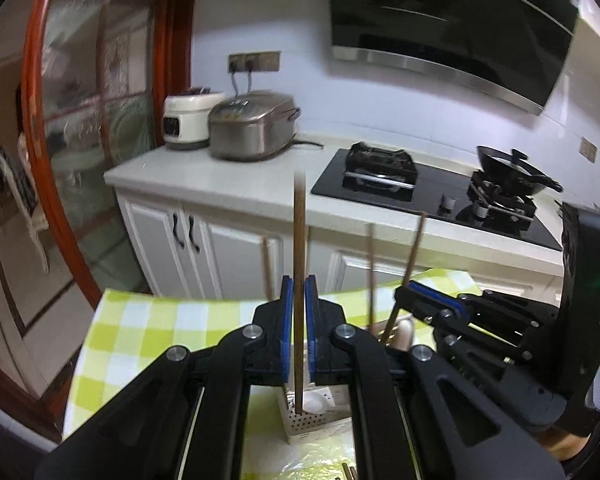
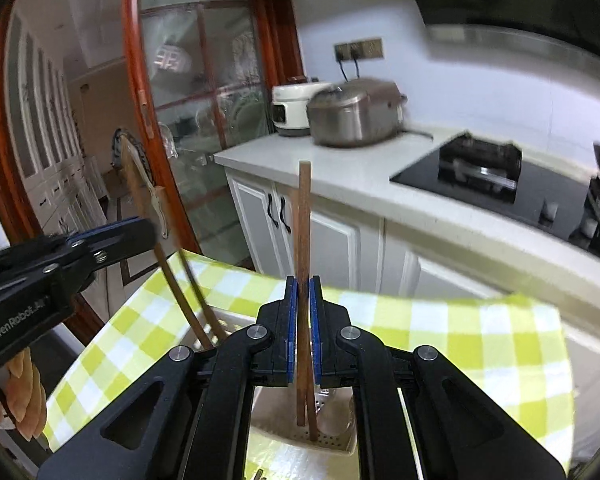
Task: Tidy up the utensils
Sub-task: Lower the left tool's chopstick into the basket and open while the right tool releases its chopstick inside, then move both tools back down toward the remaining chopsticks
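My left gripper (image 1: 299, 292) is shut on a brown wooden chopstick (image 1: 299, 248) that stands upright, its lower tip down in the white perforated utensil holder (image 1: 300, 420) on the green checked tablecloth (image 1: 140, 340). My right gripper (image 2: 303, 292) is shut on a pair of brown chopsticks (image 2: 303, 240), their lower ends in the same white holder (image 2: 328, 438). The right gripper also shows in the left wrist view (image 1: 428, 300) beside other chopsticks (image 1: 412, 256) that stand in the holder. The left gripper shows in the right wrist view (image 2: 112, 236).
Behind the table runs a white counter (image 1: 220, 184) with two rice cookers (image 1: 252, 128), a black hob (image 1: 420, 192) and a wok (image 1: 512, 172). A range hood (image 1: 452, 20) hangs above. A red-framed glass door (image 1: 60, 160) stands at the left.
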### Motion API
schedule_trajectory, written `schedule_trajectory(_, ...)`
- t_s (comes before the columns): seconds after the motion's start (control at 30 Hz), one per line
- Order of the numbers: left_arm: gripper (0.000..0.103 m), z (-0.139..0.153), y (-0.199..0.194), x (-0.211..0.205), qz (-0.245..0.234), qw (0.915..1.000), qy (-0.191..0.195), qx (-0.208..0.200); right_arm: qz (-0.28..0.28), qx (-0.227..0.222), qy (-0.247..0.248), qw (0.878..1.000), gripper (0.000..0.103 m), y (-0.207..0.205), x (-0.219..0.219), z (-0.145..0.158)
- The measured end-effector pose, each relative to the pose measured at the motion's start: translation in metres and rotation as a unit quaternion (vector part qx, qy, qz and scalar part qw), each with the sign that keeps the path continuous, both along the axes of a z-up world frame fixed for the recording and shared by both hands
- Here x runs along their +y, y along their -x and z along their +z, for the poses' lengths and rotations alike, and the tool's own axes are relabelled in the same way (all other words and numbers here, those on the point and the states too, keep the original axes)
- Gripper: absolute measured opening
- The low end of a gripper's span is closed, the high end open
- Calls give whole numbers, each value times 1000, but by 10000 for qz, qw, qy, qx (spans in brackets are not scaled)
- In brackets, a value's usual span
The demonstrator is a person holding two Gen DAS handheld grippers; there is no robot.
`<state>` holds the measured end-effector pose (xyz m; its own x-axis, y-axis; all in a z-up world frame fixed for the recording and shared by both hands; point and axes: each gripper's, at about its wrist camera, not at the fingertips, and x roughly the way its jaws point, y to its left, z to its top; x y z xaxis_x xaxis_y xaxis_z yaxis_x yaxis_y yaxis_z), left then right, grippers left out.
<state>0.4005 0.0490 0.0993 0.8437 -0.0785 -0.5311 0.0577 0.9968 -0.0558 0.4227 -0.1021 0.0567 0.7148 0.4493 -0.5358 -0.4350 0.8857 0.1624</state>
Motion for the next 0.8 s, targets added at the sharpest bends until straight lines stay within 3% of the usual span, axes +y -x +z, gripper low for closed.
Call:
schedule_trajectory(0.17, 22, -8, 5, 15, 135, 9999, 30, -28, 46, 179, -180, 9997, 15, -3, -7, -9)
schedule_trajectory(0.2, 23, -8, 11, 18, 169, 9998, 14, -79, 40, 155, -204, 9997, 21, -1, -9, -8)
schedule_trajectory(0.23, 29, -8, 15, 19, 190, 9997, 17, -118, 36, 131, -244, 9996, 32, 2, -12, -7)
schedule_trajectory(0.3, 43, -6, 30, 22, 284, 9993, 89, -238, -2, 52, -357, 9994, 43, 9, -19, -2)
schedule_trajectory(0.47, 70, -16, 79, 35, 589, 9966, 408, -417, -106, -190, -368, 9991, 43, 48, -37, 5)
schedule_trajectory(0.67, 87, -46, 135, 40, 900, 9942, 381, -455, -224, -343, -235, 9989, 43, 98, -53, -5)
schedule_trajectory(0.8, 89, -69, 163, 39, 985, 9939, 382, -302, -319, -330, -156, 9988, 43, 133, -61, -23)
